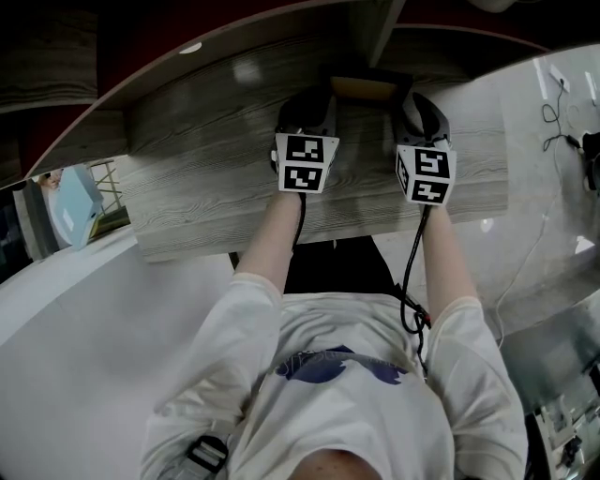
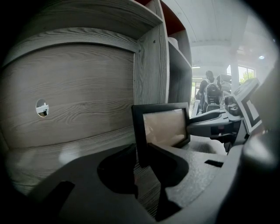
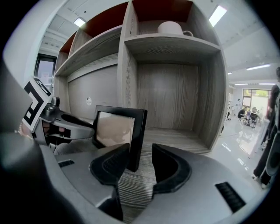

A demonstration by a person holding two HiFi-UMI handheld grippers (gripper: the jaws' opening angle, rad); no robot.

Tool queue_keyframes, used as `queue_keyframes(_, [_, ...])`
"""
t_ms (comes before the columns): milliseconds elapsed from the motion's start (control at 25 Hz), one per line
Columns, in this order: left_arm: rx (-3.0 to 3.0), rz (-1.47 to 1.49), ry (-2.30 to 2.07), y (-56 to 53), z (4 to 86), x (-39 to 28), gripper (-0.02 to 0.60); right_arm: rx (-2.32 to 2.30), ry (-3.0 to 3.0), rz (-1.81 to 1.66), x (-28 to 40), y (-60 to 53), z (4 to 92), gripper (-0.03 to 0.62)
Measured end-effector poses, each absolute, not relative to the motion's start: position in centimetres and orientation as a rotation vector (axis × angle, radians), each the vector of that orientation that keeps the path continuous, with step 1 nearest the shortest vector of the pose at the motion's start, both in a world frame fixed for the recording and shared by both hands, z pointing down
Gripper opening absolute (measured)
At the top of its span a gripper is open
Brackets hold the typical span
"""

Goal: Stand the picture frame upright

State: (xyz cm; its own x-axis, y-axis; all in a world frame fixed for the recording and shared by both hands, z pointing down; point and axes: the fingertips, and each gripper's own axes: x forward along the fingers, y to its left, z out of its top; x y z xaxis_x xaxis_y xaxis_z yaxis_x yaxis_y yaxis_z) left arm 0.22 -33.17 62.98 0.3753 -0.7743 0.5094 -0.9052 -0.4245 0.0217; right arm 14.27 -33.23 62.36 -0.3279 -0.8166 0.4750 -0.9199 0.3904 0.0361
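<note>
On shelf (image 3: 175, 138), picture frame (image 3: 116, 127) upright, widthwise.

1. Grey wood-grain shelf unit (image 3: 175, 100) fills the right gripper view from 9 to 3 o'clock, open compartments.
2. Red back panel (image 3: 162, 8) in the top compartment at 12 o'clock; white cup (image 3: 170, 27) on that shelf.
3. Round cable hole (image 2: 42, 107) in the shelf back, 9 o'clock in the left gripper view.
4. Ceiling strip light (image 3: 217, 15) at 1 o'clock, lit.
5. Bright window (image 2: 243, 72) at 2 o'clock in the left gripper view.
6. Head view: glossy pale floor (image 1: 553, 234) at 3 o'clock with cables (image 1: 553, 122) on it; white table (image 1: 84, 319) at 8 o'clock.
</note>
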Motion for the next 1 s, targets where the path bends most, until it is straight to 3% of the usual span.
queue_keyframes(1000, [2.358, 0.541, -1.512, -31.6, 60.1, -1.1, 0.095, 1.584, -2.268, 0.312, 13.9, -31.1, 59.1, 0.156])
